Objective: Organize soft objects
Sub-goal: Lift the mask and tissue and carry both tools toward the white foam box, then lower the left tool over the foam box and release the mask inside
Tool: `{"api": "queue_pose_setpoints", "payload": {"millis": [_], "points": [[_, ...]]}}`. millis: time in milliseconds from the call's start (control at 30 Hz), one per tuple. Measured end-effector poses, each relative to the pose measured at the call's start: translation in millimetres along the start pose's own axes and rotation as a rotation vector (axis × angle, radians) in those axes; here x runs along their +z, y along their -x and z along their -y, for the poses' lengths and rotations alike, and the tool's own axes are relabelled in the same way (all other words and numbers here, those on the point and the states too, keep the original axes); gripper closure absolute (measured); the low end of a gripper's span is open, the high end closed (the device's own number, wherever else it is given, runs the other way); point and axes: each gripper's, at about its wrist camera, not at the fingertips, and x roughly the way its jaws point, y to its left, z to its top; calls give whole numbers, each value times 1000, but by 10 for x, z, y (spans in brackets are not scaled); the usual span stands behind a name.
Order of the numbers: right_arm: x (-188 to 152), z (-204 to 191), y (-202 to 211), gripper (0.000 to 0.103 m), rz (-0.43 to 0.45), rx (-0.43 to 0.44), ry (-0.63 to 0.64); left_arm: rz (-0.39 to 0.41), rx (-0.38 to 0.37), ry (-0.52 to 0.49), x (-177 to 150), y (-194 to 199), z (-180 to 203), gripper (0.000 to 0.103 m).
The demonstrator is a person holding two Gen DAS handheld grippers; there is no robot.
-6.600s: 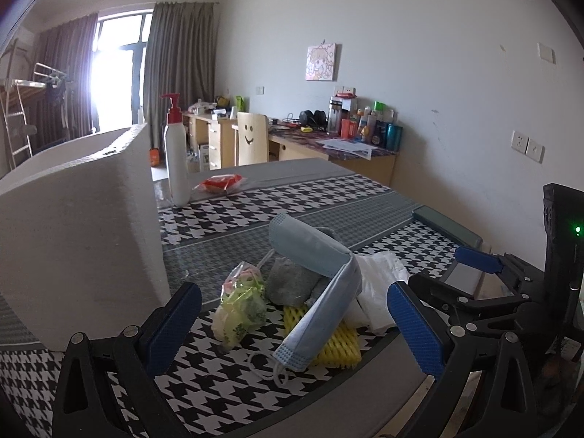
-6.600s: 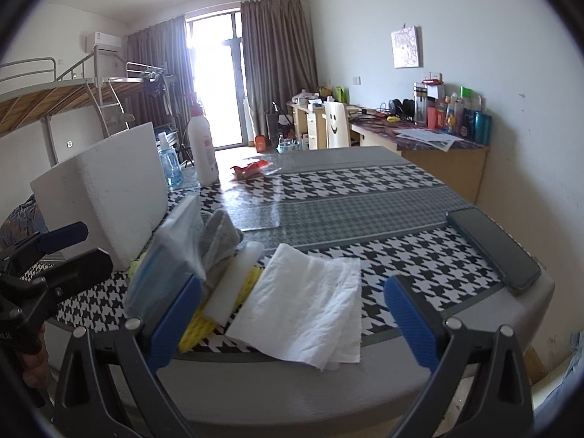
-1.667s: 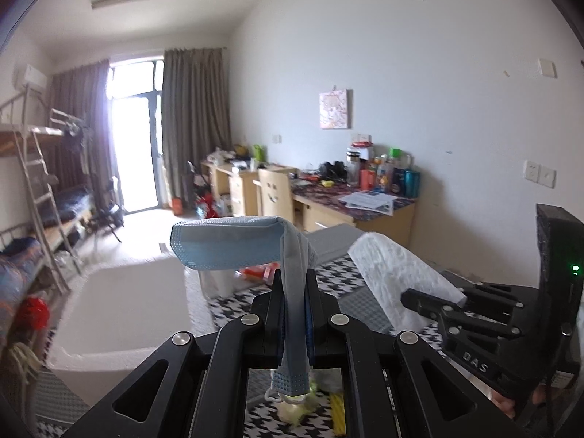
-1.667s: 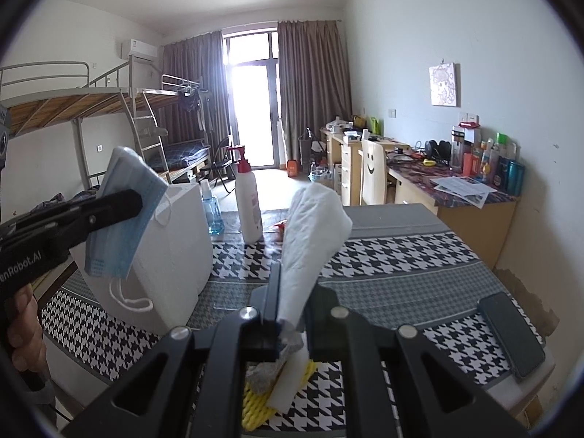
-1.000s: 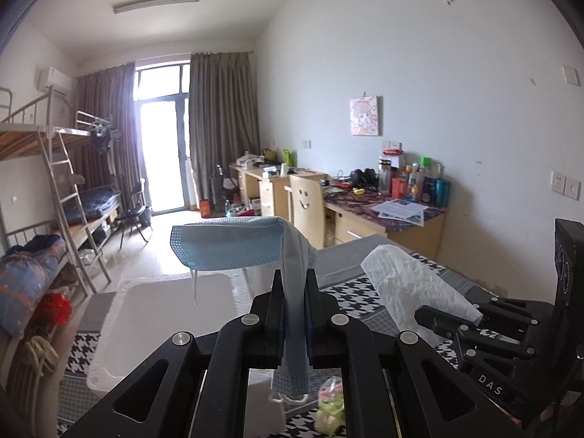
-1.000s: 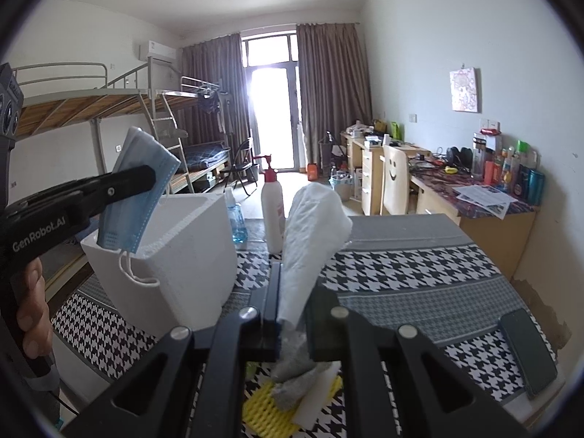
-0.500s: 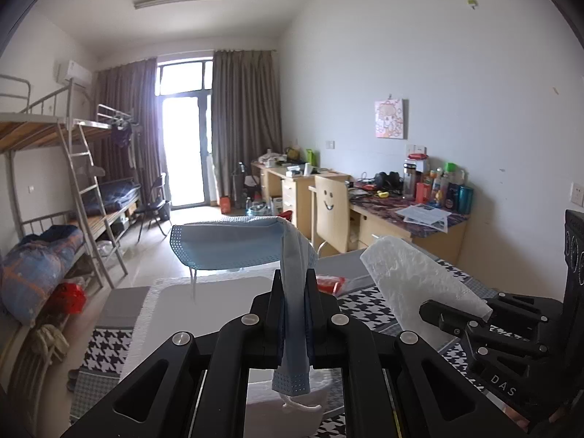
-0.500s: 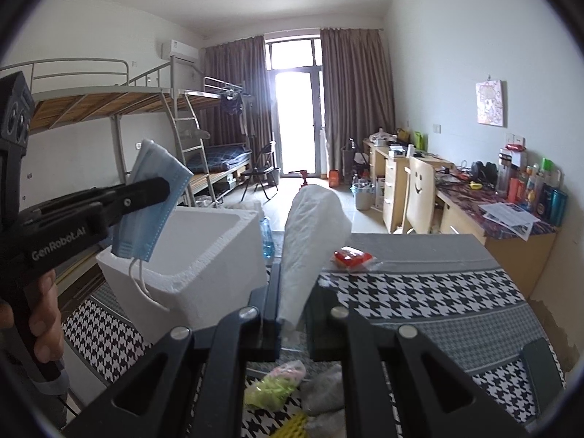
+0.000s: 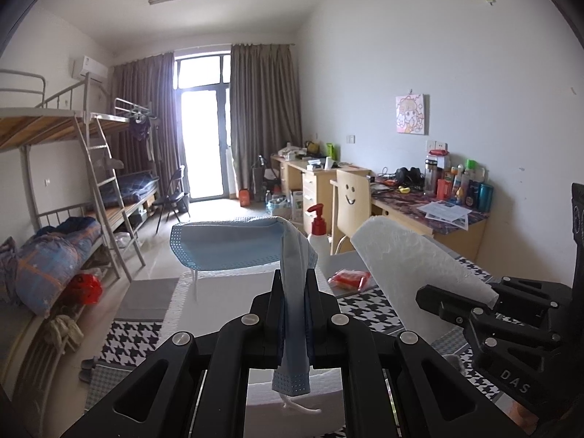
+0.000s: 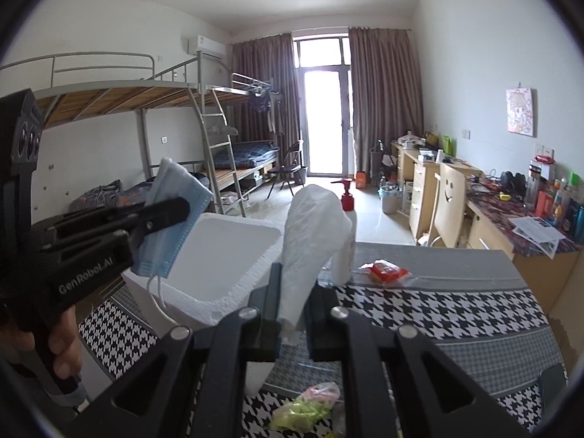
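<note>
My left gripper (image 9: 294,284) is shut on a light blue face mask (image 9: 233,246), held up over the open white foam box (image 9: 226,314). The mask (image 10: 175,211) and left gripper (image 10: 179,208) also show in the right wrist view, over the box (image 10: 219,255). My right gripper (image 10: 292,292) is shut on a white paper towel (image 10: 314,233), raised beside the box. The towel (image 9: 408,259) and right gripper (image 9: 438,301) show at the right in the left wrist view.
A white pump bottle (image 10: 345,241) and a red packet (image 10: 387,270) stand on the houndstooth table (image 10: 456,314). A green-yellow plastic bag (image 10: 306,405) lies near the front. A phone (image 10: 551,383) lies at the right edge.
Both grippers have moved further over the foam box with their loads; the box interior now fills more of both views. Earlier, both closed on the mask and towel from the table pile.
</note>
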Motion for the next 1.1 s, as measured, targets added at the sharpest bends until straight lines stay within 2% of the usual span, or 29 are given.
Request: {"api": "queue_pose_setpoints", "payload": {"millis": [167,433,633,733,833,900,967,1100], "points": [[63,-30,-45,90,1,38,-3,-28,35,17,-14,-65,-79,94],[91,-69,-154,90,-17,71,-1,-56,45,27,-25,-149,-134,94],[112,-125,-245,90,-29,61,16,-77,42,46,-39,-264,-171,94],[127,-113,-290,90,-36,52,20,-99,32,48,-56,-343,-199,90],[133,-124,-326,90,-44,45,22,-123,13,67,-77,-404,-251,74],[136,-131,-334,90,-45,39,22,-123,9,77,-100,-398,-277,40],[137,-133,-349,90,-49,35,22,-106,19,90,-106,-370,-307,23],[135,-128,-368,90,-55,27,19,-78,33,97,-104,-305,-344,6]]}}
